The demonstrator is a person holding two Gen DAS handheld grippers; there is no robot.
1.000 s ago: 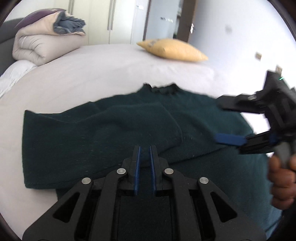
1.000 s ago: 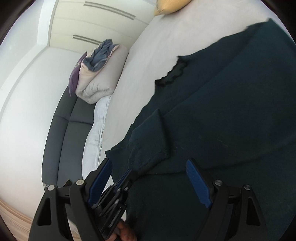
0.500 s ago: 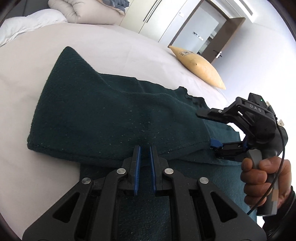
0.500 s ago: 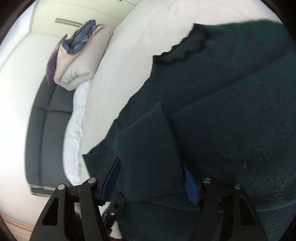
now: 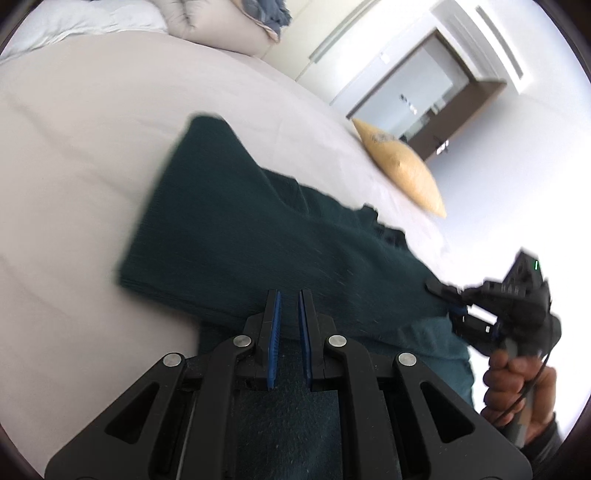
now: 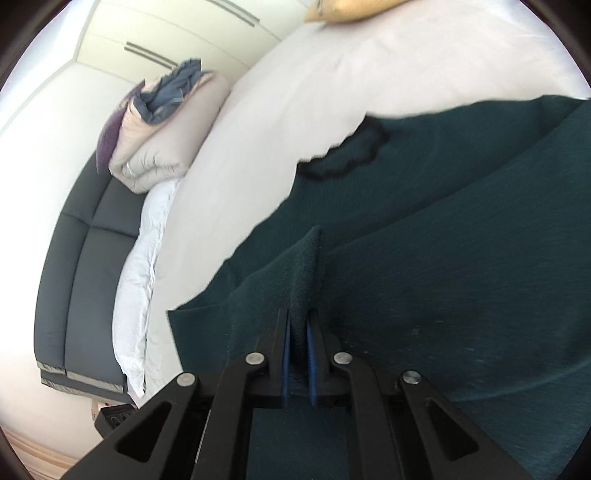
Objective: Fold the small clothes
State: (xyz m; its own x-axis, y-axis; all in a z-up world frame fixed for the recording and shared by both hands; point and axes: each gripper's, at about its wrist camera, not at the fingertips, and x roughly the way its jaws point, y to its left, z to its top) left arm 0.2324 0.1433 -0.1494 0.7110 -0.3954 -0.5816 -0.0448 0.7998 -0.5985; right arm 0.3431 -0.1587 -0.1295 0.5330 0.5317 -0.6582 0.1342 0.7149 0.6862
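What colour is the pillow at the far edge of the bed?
Mustard yellow pillow; clearest in the left wrist view.

The dark green sweater [image 5: 258,236] runs past the bottom edge of both wrist views, its near hem hidden under the black gripper frames. In the left wrist view, motion blur softens the garment's edges and the right gripper [image 5: 458,308], whose fingertips sink out of sight into the cloth. The yellow pillow [image 6: 347,7] (top edge, right wrist view) is cropped.
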